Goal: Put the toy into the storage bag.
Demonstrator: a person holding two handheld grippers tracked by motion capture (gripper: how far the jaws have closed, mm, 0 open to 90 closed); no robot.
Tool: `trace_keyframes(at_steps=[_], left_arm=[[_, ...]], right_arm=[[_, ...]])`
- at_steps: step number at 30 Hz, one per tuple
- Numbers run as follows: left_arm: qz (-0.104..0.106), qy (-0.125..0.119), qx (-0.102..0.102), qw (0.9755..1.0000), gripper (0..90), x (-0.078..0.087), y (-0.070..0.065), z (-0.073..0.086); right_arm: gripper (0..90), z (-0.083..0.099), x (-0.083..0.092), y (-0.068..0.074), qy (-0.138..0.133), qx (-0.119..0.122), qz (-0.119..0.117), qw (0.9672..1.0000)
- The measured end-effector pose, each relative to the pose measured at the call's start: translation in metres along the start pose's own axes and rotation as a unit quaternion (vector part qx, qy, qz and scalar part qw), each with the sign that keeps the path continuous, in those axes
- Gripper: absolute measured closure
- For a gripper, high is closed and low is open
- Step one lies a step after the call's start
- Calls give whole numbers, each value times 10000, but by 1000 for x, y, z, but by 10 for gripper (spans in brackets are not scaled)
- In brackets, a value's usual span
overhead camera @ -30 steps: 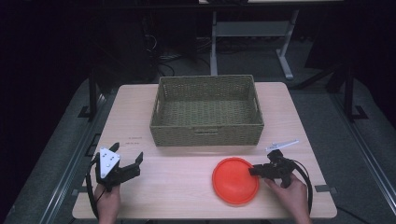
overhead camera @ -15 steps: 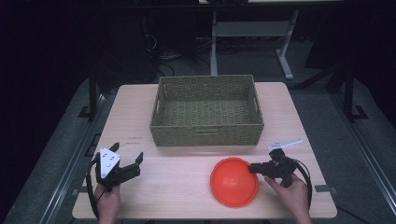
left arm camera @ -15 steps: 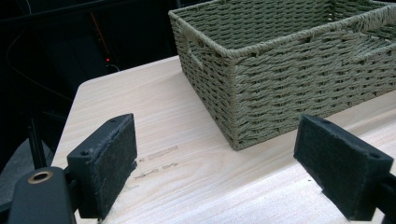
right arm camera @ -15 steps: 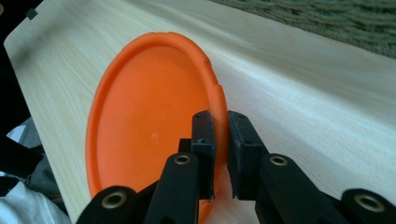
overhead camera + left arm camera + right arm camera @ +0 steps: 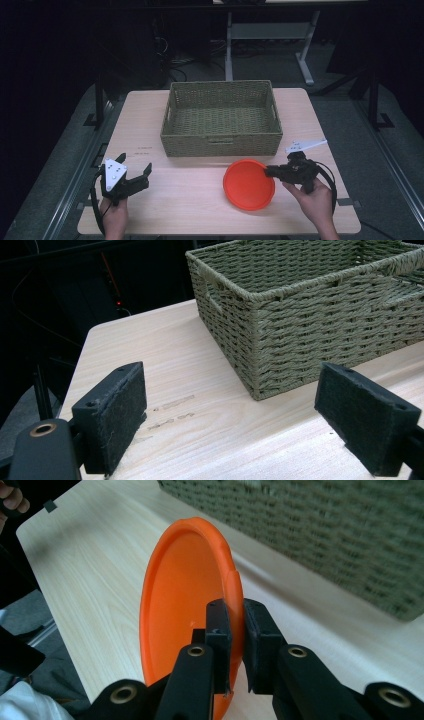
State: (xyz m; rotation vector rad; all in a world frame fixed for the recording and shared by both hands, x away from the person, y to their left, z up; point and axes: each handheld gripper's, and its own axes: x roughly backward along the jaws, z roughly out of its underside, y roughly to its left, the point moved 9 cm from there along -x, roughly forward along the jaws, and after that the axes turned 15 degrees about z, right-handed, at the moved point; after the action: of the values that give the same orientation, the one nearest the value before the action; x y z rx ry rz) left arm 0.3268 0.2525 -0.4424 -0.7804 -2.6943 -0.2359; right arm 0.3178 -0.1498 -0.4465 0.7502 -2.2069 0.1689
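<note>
An orange plate (image 5: 249,183) hangs just above the table's near right part, and my right gripper (image 5: 270,172) is shut on its right rim. In the right gripper view the plate (image 5: 185,595) stands on edge between the two black jaws of the right gripper (image 5: 236,620). My left gripper (image 5: 136,177) rests at the near left of the table, open and holding nothing. Its pads (image 5: 112,415) stand wide apart over bare wood. A woven green basket (image 5: 222,118) sits at the table's far middle; the basket (image 5: 320,315) fills the upper right of the left gripper view.
The light wooden table (image 5: 190,200) has bare room in front of the basket between both hands. Dark floor and a metal frame (image 5: 270,30) lie beyond the far edge.
My right gripper has lifted the orange plate's right rim and drawn it slightly left, tilting it up from the table. The left gripper has stayed still.
</note>
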Motion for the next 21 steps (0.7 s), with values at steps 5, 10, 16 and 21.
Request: trace_keyframes(at_steps=[5, 10, 16, 21], left_arm=[[2, 8, -3, 10000, 127, 1, 0, 0], [-5, 1, -2, 10000, 128, 1, 1, 0], [2, 1, -4, 10000, 127, 1, 1, 0], [-5, 19, -25, 10000, 127, 1, 1, 0]], right_arm=[[821, -19, 12, 1, -114, 95, 85, 9999], [821, -36, 20, 2, -143, 224, 152, 9995], [821, -52, 29, 2, -161, 255, 126, 9995], [821, -61, 33, 1, -151, 302, 124, 9994]])
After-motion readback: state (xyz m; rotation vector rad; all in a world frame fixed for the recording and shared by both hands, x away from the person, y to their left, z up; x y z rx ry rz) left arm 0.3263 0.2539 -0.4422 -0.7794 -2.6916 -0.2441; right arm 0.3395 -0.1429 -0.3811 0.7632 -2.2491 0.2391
